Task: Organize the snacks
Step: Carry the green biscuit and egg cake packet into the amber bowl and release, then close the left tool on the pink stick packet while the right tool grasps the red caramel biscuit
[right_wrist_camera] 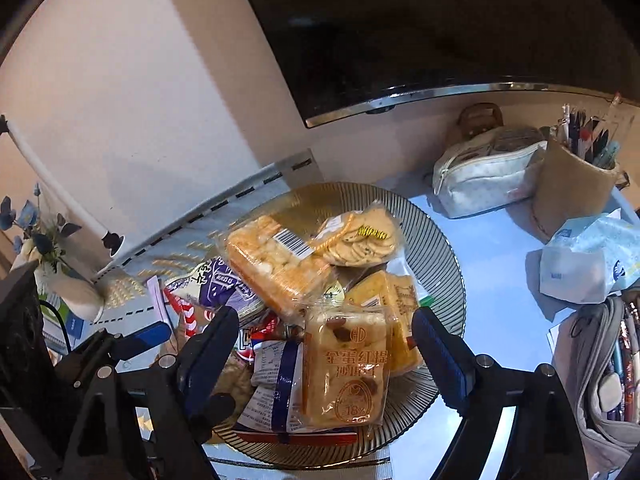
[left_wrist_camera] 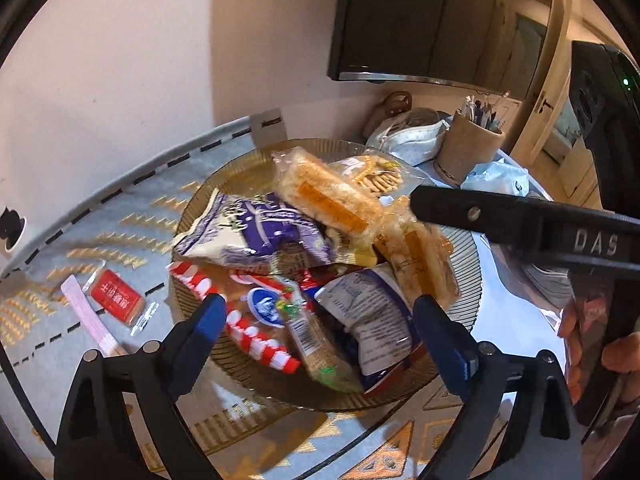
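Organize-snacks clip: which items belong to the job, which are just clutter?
Job:
- ribbed glass plate
- snack packets piled on it
- red packet off the plate on the cloth

Clutter:
- pen holder
- white pouch
- tissue pack
- flower vase

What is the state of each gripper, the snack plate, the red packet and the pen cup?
left gripper: open, holding nothing, over the plate
right gripper: open, holding nothing
plate: piled with snack packets
red packet: flat on the cloth, outside the plate
pen cup: upright, full of pens
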Available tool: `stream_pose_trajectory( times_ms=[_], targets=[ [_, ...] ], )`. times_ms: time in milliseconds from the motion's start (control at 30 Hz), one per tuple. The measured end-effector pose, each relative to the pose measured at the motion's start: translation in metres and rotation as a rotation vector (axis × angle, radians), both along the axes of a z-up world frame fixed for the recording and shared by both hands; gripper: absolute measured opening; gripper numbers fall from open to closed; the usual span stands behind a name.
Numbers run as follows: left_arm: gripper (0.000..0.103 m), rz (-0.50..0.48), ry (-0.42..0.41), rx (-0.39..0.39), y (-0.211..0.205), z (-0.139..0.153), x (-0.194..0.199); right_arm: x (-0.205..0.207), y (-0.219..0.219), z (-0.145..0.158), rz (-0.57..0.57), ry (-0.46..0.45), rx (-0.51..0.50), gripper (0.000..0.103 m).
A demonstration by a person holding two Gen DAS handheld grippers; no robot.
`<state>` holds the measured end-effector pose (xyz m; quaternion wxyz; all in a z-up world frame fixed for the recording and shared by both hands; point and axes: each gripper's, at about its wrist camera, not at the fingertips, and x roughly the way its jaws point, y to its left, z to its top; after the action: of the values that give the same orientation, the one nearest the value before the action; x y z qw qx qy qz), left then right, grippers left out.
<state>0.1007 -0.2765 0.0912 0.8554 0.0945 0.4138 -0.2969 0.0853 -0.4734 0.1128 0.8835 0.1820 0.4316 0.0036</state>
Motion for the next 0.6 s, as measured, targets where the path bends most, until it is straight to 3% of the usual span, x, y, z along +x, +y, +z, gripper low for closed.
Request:
stream_pose_trajectory(
  times_ms=[333,467,600],
  targets=[
    [0.094,0.142,-0.009,-0.010,0.058,0.007,0.029,0.007,0.033,0.029,-0.021,-0.071,0.040,0.087],
    [0.094,0.289,-0.060,0.017,0.101,0.016,0.045,0.016,0.064,0.048,0.041,-0.120,0.066,0.087],
    [0.094,0.418,-0.054,0.035,0.145,0.012,0.065,0.036,0.113,0.063,0.124,-0.129,0.046,0.087]
  ],
)
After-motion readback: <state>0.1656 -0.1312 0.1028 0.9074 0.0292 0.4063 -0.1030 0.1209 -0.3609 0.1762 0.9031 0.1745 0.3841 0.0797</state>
